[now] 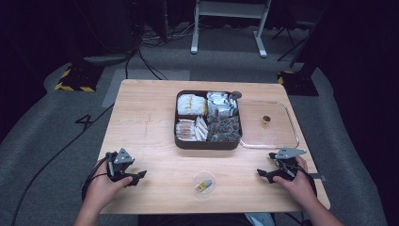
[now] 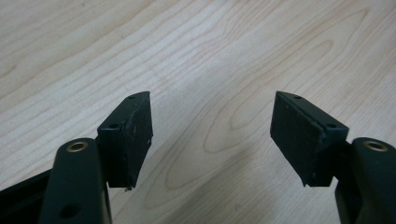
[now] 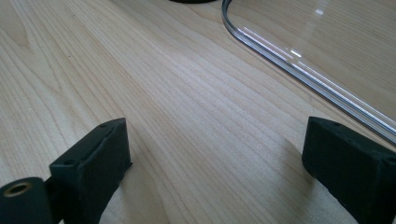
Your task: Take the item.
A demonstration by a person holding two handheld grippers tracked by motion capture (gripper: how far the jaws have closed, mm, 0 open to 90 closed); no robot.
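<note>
At the near edge of a pale wooden table [image 1: 141, 113], a person's left hand [image 1: 101, 186] and right hand [image 1: 301, 186] each rest a two-jaw gripper on the wood. The left gripper [image 2: 210, 135] has its jaws spread with only bare wood grain between them; the right gripper [image 3: 215, 163] is likewise spread wide over bare wood, just beside the rim of a clear plastic lid [image 3: 303, 70]. Between the hands sits a small clear cup [image 1: 204, 184] holding a yellowish packet. Farther off, a dark four-compartment tray [image 1: 207, 144] holds white, yellow and dark packets, the lid lying against its right side.
</note>
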